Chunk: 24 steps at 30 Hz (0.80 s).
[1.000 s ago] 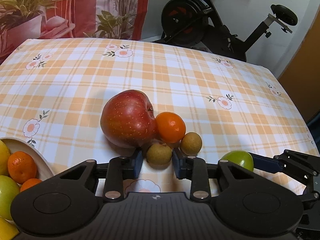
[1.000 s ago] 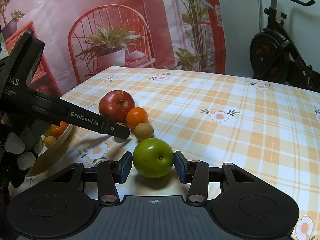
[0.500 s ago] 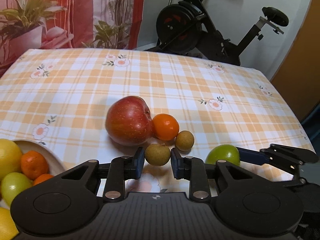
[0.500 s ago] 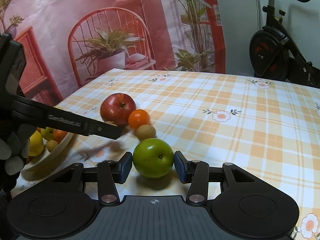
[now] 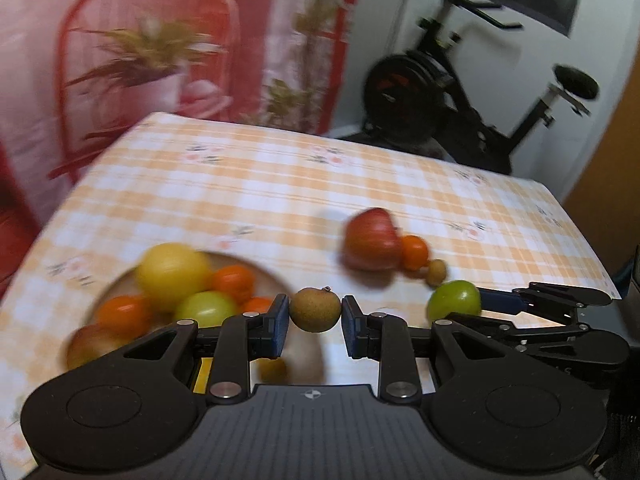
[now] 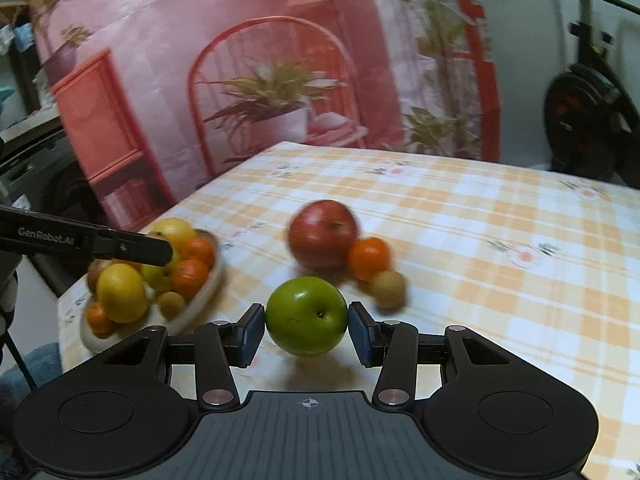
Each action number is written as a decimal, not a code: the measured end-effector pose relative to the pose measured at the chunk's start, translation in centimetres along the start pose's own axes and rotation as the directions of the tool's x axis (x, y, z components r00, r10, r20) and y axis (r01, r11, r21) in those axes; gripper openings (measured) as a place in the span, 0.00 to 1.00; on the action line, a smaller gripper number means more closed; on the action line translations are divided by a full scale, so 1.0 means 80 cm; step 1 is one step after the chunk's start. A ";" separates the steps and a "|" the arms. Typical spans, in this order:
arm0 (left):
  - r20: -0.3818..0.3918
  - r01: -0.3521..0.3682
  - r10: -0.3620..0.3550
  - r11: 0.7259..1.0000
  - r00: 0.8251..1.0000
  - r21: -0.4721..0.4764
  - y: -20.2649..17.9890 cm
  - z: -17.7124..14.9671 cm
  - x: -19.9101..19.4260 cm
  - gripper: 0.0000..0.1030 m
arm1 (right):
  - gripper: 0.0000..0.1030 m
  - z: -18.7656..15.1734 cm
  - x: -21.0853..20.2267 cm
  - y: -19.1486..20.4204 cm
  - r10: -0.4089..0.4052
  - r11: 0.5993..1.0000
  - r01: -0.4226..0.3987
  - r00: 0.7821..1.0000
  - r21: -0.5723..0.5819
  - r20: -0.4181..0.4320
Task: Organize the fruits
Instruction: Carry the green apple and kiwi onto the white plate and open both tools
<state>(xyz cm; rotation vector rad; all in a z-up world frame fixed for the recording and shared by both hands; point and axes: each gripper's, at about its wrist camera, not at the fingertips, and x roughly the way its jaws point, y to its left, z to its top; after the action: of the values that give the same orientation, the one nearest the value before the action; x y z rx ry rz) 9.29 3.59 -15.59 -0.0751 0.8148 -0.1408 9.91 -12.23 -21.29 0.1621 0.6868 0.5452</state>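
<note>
In the left wrist view, a bowl (image 5: 280, 280) sits at the lower left of the frame on the checked bench (image 5: 320, 184), heaped with a yellow fruit (image 5: 173, 274), oranges and a pale green fruit, all blurred. At the lower centre the left claw (image 5: 315, 325) is clamped on a small brown fruit (image 5: 315, 310), its blue pads pressing on either side, the fruit held clear of the bench surface beside the bowl's rim. Right of centre a red apple (image 5: 372, 240) rests on the bench, touching an orange (image 5: 415, 252), with a second small brown fruit (image 5: 436, 272) just beside that. At the lower right a green apple (image 5: 454, 302) sits in the jaws of the right claw (image 5: 464, 304), seen side-on.

In the right wrist view, the left claw's dark finger (image 6: 120, 246) reaches in from the left edge over the bowl (image 6: 204, 292) of fruit at the lower left. At the lower centre the right claw (image 6: 307, 332) is closed on the green apple (image 6: 307, 315), pads touching both sides. Above it, the red apple (image 6: 323, 236) sits mid-frame, the orange (image 6: 369, 258) against its right side and the small brown fruit (image 6: 387, 289) just below that.
</note>
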 end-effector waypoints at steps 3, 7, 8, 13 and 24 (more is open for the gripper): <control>0.011 -0.035 0.036 0.998 0.999 -0.046 0.033 -0.004 -0.019 0.29 | 0.41 0.009 0.011 0.024 0.030 0.999 -0.031 0.999 -0.038 -0.011; 0.027 -0.071 0.074 0.992 0.997 -0.104 0.066 -0.009 -0.033 0.29 | 0.41 0.019 0.028 0.058 0.068 0.993 -0.071 0.997 -0.089 -0.032; 0.032 -0.076 0.081 0.990 0.996 -0.119 0.072 -0.010 -0.035 0.29 | 0.41 0.021 0.031 0.066 0.077 0.992 -0.080 0.996 -0.102 -0.037; 0.049 -0.084 0.093 0.982 0.994 -0.168 0.094 -0.012 -0.036 0.29 | 0.41 0.036 0.049 0.103 0.101 0.980 -0.110 0.993 -0.168 -0.058; 0.040 -0.040 0.048 0.983 0.998 -0.178 0.113 -0.010 -0.012 0.29 | 0.41 0.061 0.087 0.147 0.100 0.959 -0.122 0.990 -0.254 -0.099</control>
<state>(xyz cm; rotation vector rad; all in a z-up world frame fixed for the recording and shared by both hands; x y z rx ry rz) 8.94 12.68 -16.58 -0.2267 0.7829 -0.0247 12.46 1.58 -17.72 -0.0689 0.6852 0.7484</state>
